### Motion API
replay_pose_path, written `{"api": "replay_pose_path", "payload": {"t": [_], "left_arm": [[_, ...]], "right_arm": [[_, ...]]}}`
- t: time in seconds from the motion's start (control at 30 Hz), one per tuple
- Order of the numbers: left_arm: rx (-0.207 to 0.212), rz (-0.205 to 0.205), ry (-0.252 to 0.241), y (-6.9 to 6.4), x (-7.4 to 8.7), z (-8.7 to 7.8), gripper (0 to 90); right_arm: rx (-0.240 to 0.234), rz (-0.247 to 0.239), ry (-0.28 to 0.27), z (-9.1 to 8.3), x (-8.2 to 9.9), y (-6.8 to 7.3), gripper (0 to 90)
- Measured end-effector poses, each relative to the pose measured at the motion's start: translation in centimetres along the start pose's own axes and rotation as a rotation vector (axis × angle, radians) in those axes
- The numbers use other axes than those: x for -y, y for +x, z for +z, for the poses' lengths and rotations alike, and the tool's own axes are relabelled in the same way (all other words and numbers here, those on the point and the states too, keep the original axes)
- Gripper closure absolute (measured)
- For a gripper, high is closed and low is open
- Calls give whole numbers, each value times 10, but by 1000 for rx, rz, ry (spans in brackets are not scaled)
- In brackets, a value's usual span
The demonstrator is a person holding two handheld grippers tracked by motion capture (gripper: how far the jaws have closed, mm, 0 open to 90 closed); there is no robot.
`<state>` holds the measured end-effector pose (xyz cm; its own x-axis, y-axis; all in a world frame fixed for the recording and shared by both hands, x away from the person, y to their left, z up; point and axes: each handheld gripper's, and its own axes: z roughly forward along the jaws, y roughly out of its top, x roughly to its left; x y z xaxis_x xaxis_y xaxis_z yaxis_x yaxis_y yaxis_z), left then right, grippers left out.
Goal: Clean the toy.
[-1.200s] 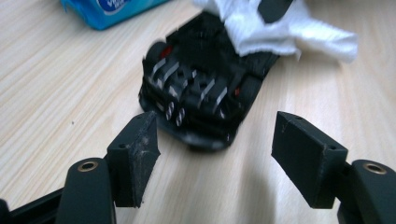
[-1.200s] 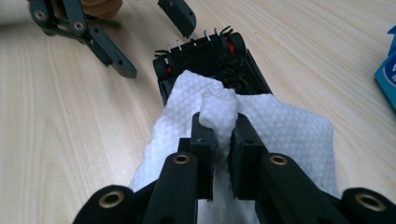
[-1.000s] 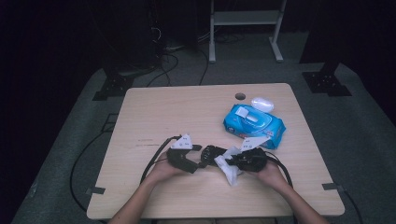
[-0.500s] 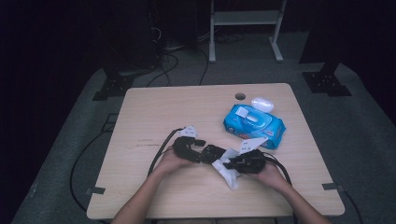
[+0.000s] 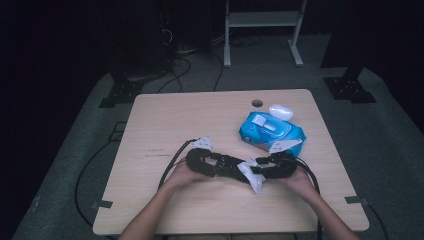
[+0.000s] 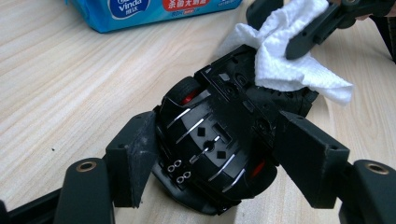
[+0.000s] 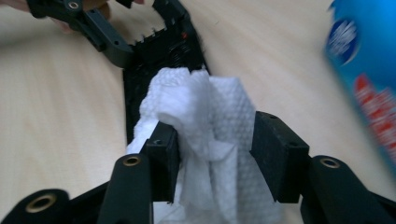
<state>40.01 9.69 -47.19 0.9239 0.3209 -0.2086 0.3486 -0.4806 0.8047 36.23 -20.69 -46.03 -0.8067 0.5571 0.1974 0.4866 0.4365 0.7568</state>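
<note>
Vinda wipes pack (image 6: 154,11); left gripper (image 6: 212,158) clamps toy car (image 6: 219,140), right gripper (image 7: 212,154), just opening, seemingly loose around tissue (image 7: 205,116).

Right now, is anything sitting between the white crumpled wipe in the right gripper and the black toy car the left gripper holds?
Nothing visible does. The white crumpled wipe already lies against the end of the black toy car. The right gripper has just been opening, the wipe loose between its jaws. The left gripper clamps the car's sides.
</note>
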Motion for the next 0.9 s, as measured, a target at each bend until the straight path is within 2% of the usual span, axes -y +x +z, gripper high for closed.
{"api": "replay_pose_path", "payload": {"t": [0.13,0.2,0.3,0.37,0.43,0.67,0.8,0.9], "left_arm": [[2,7,-11,1,1,0,302],[0,5,-16,0,2,0,302],[-3,15,-42,0,6,0,300],[-7,13,-53,-1,7,0,300],[-14,16,-50,-1,8,-2,304],[-20,16,-63,0,10,-4,305],[-47,48,-50,-3,9,-6,282],[-57,60,-54,-4,8,-8,272]], "right_arm": [[-74,88,12,5,2,-11,417],[-106,124,14,7,3,-16,415],[-141,148,14,9,5,-20,415],[-202,176,37,15,5,-20,391],[-240,187,51,19,4,-20,391],[-244,161,43,22,3,-19,405],[-237,121,33,22,1,-14,427],[-216,63,29,21,-2,-8,441]]}}
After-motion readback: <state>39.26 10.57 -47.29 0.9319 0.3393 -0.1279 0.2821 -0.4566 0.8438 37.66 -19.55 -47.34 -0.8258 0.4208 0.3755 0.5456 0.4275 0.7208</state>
